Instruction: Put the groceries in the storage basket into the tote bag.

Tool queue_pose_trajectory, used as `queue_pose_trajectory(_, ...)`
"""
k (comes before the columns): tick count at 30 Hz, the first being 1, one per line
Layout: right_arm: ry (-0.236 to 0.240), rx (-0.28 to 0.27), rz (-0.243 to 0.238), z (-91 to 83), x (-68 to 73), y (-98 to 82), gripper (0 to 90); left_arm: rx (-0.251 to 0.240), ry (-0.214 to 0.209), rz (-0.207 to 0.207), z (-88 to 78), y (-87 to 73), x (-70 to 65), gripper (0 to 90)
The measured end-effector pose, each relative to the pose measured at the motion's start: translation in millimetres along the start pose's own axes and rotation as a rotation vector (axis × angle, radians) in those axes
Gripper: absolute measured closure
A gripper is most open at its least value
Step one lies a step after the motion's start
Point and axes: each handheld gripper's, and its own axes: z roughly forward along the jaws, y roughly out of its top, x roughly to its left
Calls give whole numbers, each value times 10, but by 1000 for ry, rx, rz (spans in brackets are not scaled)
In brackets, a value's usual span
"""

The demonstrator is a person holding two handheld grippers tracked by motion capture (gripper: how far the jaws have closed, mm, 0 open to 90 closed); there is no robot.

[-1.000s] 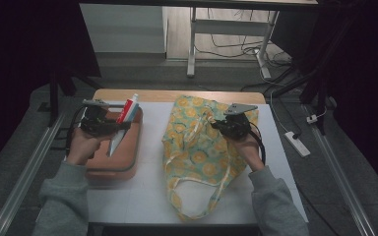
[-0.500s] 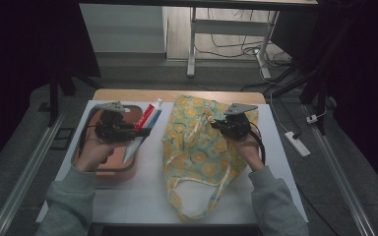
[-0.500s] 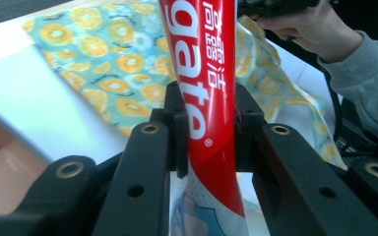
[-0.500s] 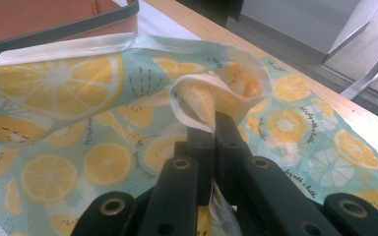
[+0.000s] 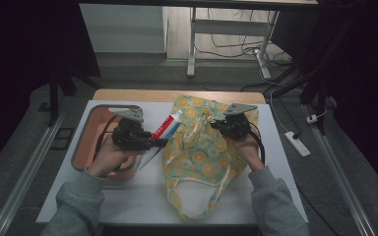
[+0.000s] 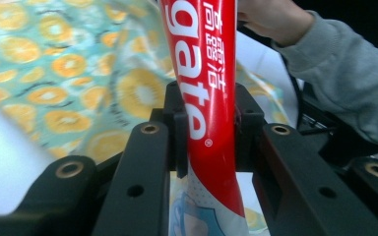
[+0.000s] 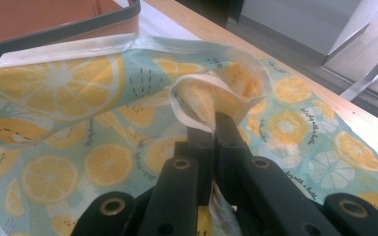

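Red toothpaste tube (image 5: 163,132) is clamped in the left gripper (image 5: 158,143) beside the bag (image 5: 202,162), not yet inside, while the right gripper (image 5: 215,125) pinches its rim.

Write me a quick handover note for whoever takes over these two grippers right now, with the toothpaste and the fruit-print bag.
Left gripper: shut on the toothpaste tube, held above the table between the tray and the bag.
Right gripper: shut on a fold of the fabric bag at its mouth, lifting it.
Brown tray sits at the left on the white mat.
Done: tube picked up, bag edge pinched.
Left: likely slide the tube into the bag's opening, then release both.
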Motion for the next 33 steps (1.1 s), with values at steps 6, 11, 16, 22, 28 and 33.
queue_pose_trajectory(6,3,-1,-1,0,9,3,881,20,-28,12,118,24,-57,740)
queue_pose_trajectory(11,8,0,-3,2,15,7,881,35,-59,18,220,41,-89,740)
queue_pose_trajectory(16,7,-4,-2,-9,10,10,881,59,-67,23,346,55,-120,739)
queue_pose_trajectory(22,10,-4,-4,-4,20,13,881,90,-81,16,544,59,-154,739)
queue_pose_trajectory(28,14,-10,0,0,21,19,881,131,-91,18,749,49,-183,739)
queue_pose_trajectory(33,19,-33,10,-38,31,47,881,184,-74,13,955,24,-185,739)
